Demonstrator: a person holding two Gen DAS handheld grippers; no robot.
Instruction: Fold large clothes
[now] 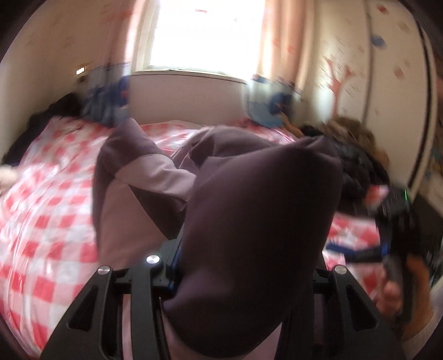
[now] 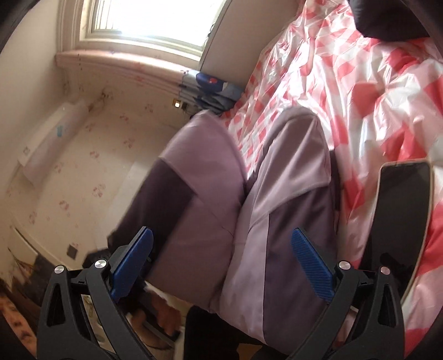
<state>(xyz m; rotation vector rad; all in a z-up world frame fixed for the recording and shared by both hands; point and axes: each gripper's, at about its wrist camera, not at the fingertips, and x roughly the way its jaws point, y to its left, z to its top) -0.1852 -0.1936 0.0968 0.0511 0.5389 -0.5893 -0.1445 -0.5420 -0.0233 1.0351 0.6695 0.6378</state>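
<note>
Left wrist view: left gripper (image 1: pixel 221 277) was almost wholly covered by a two-tone purple garment (image 1: pixel 257 210). The dark purple cloth was draped over the jaws and hid the fingertips; it appeared clamped between them, the jaws standing partly closed. The rest of the garment trailed forward onto the bed (image 1: pixel 49 199), which carried a red-and-white checked cover. Picture blurred. At the right edge, the right gripper (image 1: pixel 393 221) showed dimly, with a hand (image 1: pixel 393 296) on its handle.

Right wrist view: right gripper (image 2: pixel 221 257) had its blue pads (image 2: pixel 313 265) set wide apart, touching nothing. The garment, light and dark purple panels, hung in the gap between and beyond them, clear of both pads. A phone (image 2: pixel 401 216) lay face up on the checked cover just right of the gripper. The window (image 2: pixel 149 19) was bright at the top, the floral wall (image 2: pixel 83 166) to the left.
</note>
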